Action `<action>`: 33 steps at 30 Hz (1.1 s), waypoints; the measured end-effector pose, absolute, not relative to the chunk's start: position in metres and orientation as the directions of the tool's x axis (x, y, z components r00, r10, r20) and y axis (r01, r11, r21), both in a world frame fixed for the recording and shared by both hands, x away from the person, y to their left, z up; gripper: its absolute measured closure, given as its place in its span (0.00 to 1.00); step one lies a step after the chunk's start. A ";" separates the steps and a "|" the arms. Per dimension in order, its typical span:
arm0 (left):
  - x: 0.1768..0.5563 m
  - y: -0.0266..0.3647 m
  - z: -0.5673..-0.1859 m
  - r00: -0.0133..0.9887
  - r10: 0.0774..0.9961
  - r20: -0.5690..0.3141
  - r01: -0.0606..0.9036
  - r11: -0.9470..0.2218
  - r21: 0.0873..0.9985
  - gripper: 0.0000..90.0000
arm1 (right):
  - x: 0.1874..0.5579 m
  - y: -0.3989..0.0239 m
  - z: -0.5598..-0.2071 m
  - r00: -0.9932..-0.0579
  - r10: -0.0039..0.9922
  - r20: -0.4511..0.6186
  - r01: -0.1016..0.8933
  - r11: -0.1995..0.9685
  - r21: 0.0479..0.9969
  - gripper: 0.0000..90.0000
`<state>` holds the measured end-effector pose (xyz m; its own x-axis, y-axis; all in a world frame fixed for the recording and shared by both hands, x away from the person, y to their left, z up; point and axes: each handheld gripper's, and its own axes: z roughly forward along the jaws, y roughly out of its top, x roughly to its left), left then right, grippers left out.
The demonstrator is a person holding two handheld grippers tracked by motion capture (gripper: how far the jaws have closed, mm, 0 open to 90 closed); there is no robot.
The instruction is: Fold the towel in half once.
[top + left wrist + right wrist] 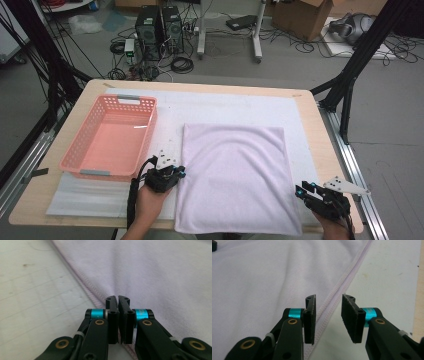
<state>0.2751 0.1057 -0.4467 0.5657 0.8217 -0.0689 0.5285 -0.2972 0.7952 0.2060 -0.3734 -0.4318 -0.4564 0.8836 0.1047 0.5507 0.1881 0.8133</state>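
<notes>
My left gripper (172, 170) has its fingers (112, 315) pressed together at the towel's (235, 175) left hem, though I cannot tell whether cloth is pinched between them. My right gripper (305, 189) straddles the right hem, fingers (310, 317) apart. I judge both should bite the hem evenly before lifting. The towel lies flat mid-frame on the surface (310, 115); a pink basket (80, 160) sits left, cables (182, 64) at the top.

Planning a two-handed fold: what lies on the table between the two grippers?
The lilac towel spans between left gripper and right gripper, seen in the high view.
</notes>
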 end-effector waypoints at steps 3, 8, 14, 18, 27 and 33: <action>0.272 0.111 -0.448 0.552 0.828 -0.098 0.540 -0.265 0.799 0.95 | 0.210 -0.374 -0.433 -0.452 0.886 0.109 0.554 0.183 0.812 0.71; 0.277 0.111 -0.450 0.555 0.816 -0.162 0.560 -0.222 0.799 0.67 | 0.223 -0.372 -0.435 -0.441 0.890 0.113 0.565 0.178 0.806 0.71; 0.283 0.110 -0.447 0.566 0.799 -0.202 0.544 -0.178 0.820 0.56 | 0.253 -0.367 -0.441 -0.431 0.891 0.143 0.595 0.162 0.788 0.79; 0.292 0.108 -0.449 0.563 0.795 -0.225 0.554 -0.160 0.817 0.52 | 0.269 -0.358 -0.443 -0.440 0.884 0.160 0.606 0.161 0.779 0.83; 0.306 0.102 -0.446 0.551 0.802 -0.229 0.543 -0.137 0.829 0.49 | 0.271 -0.361 -0.445 -0.375 0.923 0.085 0.632 0.188 0.752 0.90; 0.324 0.097 -0.445 0.536 0.811 -0.234 0.562 -0.136 0.816 0.48 | 0.276 -0.373 -0.440 -0.356 0.920 0.166 0.600 0.089 0.795 0.70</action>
<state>0.3241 0.0970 -0.4450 0.5357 0.8114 -0.2337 0.5623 -0.1363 0.8156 0.2763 -0.3734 -0.4401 -0.3560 0.9196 0.1660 0.5996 0.0885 0.7954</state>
